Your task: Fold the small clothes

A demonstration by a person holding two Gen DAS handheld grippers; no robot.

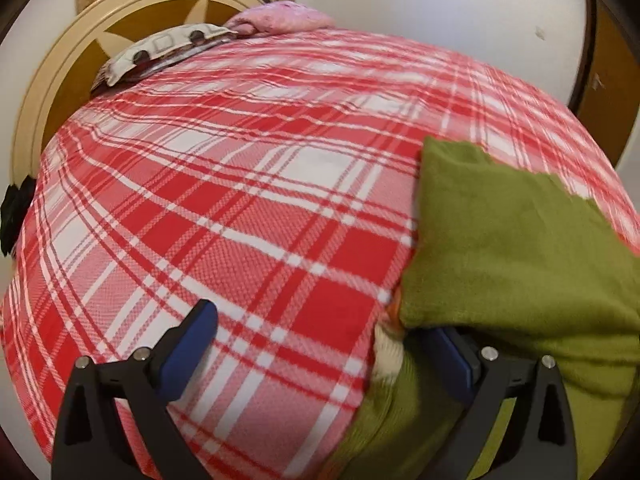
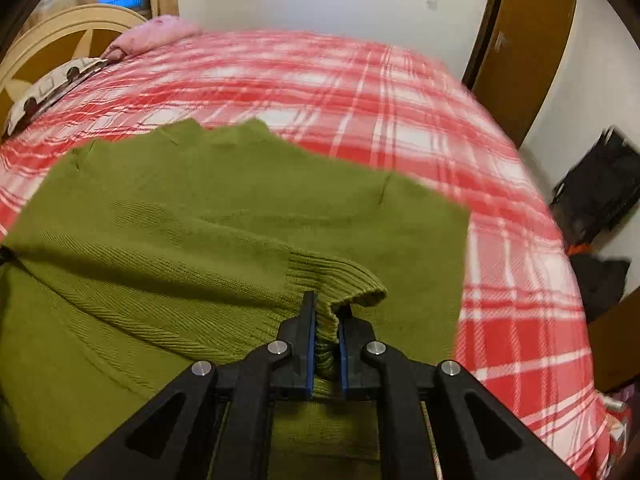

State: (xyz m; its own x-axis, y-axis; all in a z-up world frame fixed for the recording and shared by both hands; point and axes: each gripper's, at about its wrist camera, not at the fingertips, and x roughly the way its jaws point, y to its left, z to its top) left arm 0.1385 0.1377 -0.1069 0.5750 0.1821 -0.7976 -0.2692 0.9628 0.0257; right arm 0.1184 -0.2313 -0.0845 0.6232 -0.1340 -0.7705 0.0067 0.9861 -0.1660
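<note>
One green sweater (image 2: 208,216) is spread on the plaid blanket (image 2: 400,92), beside two pillows at the headboard. Its ribbed cuff is pinched by the right gripper (image 2: 326,320). The left gripper (image 1: 320,340) is spread wide, one finger covered by the knit.

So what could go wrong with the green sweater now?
The right gripper pinches only a small bunched bit of the green sweater near its ribbed cuff, so it might slip out if pulled hard. The left gripper is open and grips nothing, though the knit drapes over one finger, so the sweater could drag or bunch up on the plaid blanket and fold crookedly.
</note>
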